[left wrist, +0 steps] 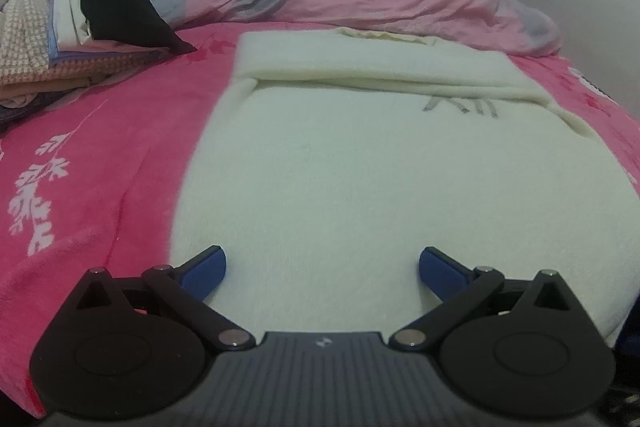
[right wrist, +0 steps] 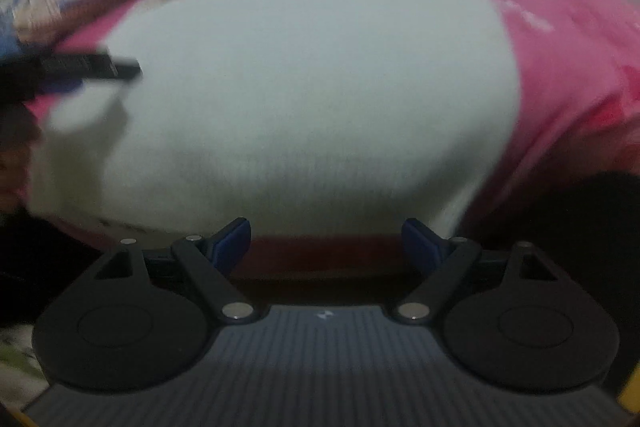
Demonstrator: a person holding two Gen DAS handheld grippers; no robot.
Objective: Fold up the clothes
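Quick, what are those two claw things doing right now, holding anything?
Left gripper: open, holding nothing, over the white garment.
Right gripper: open, holding nothing, at the garment's near edge.

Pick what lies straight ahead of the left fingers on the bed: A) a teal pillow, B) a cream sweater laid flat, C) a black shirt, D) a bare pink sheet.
B: the cream sweater lies spread flat on the pink sheet, right in front of the open left fingers; the black garment sits on the pile to the left.
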